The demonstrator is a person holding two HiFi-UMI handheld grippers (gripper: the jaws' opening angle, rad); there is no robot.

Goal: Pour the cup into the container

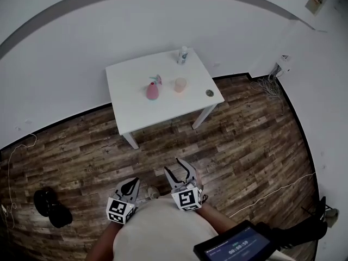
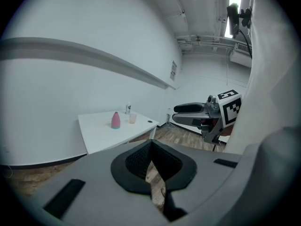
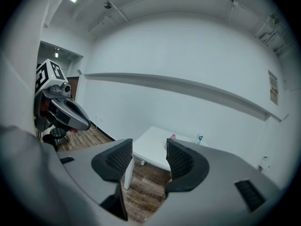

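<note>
Dark wood-plank flooring [image 1: 244, 145] ran up to plain white walls, and a white table [image 1: 130, 99] stood against the far wall, well apart from the person. On its top the pale cup [image 1: 180, 85] stood upright near the pink container [image 1: 153, 91], to that container's right in the head view, with a narrow strip of bare tabletop between them. A small bottle [image 1: 182, 55] stood at the table's back edge, and a small dark round thing [image 1: 209, 93] lay near its front right corner. Both grippers were held low before the person's body, over the floor and pointed toward the table. The left gripper [image 1: 131, 181] had its jaws pressed together with nothing between them. The right gripper [image 1: 174, 167] had its jaws standing apart and bare, only floor and table showing through the gap. A black lump [image 1: 51, 206] lay on the floor at the left, cables [image 1: 269, 83] trailed by the right wall, and a lit screen [image 1: 235, 246] showed at the bottom edge.
</note>
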